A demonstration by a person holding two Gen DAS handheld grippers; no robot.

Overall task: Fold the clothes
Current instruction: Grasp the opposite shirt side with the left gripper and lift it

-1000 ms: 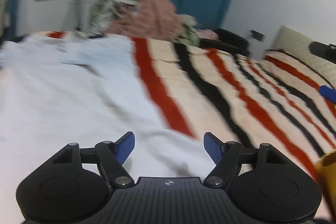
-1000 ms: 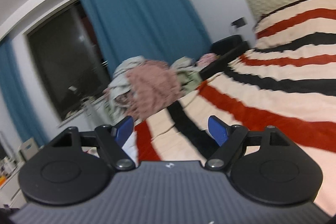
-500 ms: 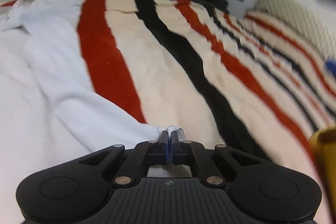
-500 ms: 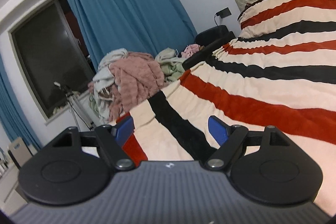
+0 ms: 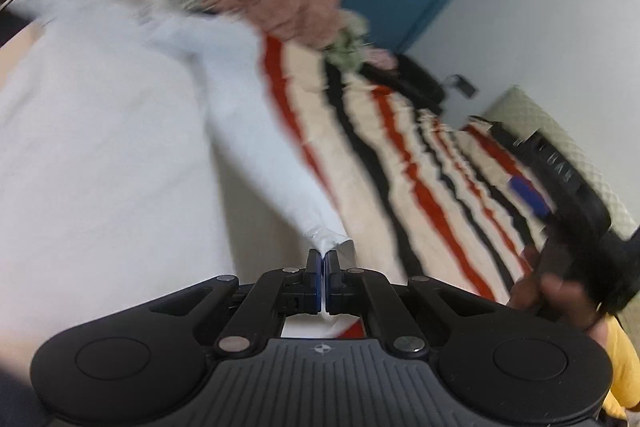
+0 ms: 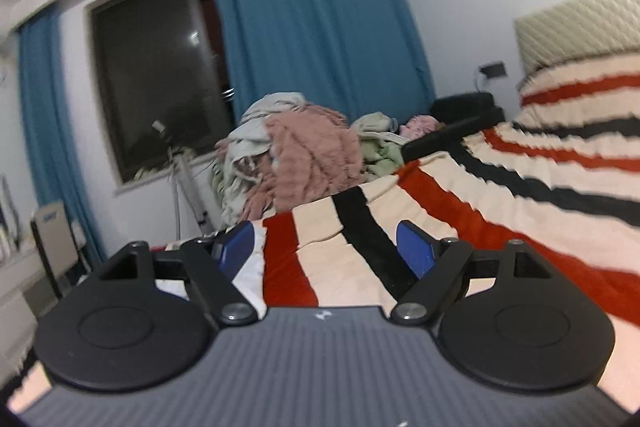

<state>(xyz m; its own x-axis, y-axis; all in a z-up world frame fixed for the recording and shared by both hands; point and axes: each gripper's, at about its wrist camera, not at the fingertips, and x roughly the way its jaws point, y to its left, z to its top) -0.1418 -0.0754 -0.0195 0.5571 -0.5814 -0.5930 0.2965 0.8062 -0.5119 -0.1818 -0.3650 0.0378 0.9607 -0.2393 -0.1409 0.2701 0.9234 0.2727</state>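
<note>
A white garment lies spread on the striped bed. My left gripper is shut on the end of its sleeve and holds it lifted off the blanket, stretched back toward the garment. My right gripper is open and empty above the blanket; it also shows at the right edge of the left wrist view, held by a hand. A sliver of the white garment shows beside its left finger.
The bed has a cream blanket with red and black stripes. A pile of pink, grey and green clothes sits at the far end. Blue curtains, a dark window and a padded headboard stand beyond.
My left gripper closed on the sleeve end and lifted it off the blanket. My right gripper stayed open and turned a little.
</note>
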